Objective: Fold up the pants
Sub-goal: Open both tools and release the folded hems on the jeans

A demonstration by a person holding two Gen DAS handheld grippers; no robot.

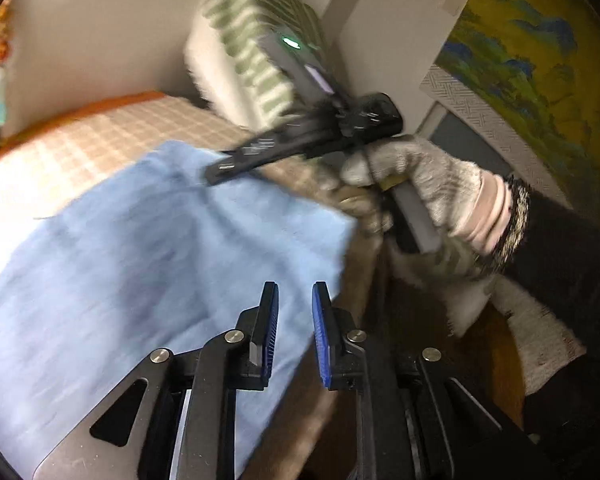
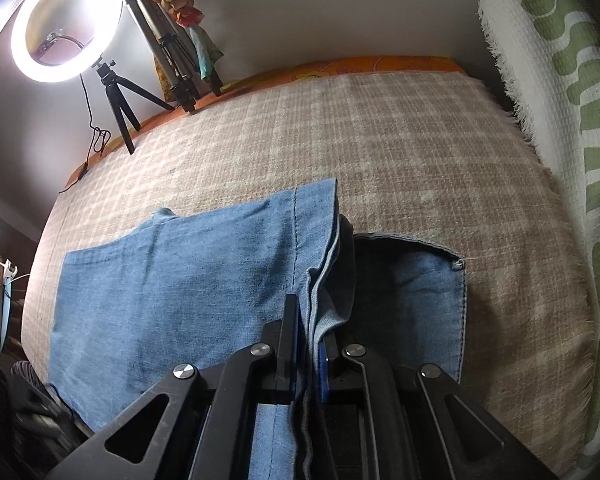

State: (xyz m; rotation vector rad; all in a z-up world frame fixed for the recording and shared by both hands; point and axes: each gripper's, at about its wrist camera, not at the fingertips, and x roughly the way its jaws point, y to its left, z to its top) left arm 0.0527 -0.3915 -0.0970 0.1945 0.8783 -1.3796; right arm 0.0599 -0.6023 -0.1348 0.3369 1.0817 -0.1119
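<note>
Pants: the light blue denim pants (image 2: 172, 292) lay partly folded on the bed's beige checked woven blanket (image 2: 380, 152), one layer doubled over another, with a hemmed edge and its line of stitching running toward my right tool.
Right tool: my right tool (image 2: 306, 344) was clamped on a bunched fold of the denim, the cloth pinched between its black fingers (image 2: 288, 332) and trailing down through them (the blue pad on the right side was only just visible behind the fabric).
Left tool: my left tool (image 1: 294, 308) stood with its blue-padded fingers (image 1: 320, 320) parted by a narrow gap and nothing between them; it hung above the near edge of the pants, and I could not tell whether it touched the cloth.
Right hand: seen from my left wrist, my right hand (image 1: 420, 184) in a grey knitted glove held the black handle of the other tool, whose fingers reached the far edge of the denim; this view was blurred.
Sleeve: a dark sleeve (image 1: 560, 260) ran from the glove's cuff to the right edge.
Bed: an orange patterned sheet (image 2: 340, 68) showed along the far side, by the wall.
Pillow: a white cushion with green wavy stripes (image 2: 560, 80) stood at the right end of the blanket.
Lamp: a lit ring light on a small black tripod (image 2: 66, 20) stood at the far left corner, beside a folded grey tripod (image 2: 160, 40).
</note>
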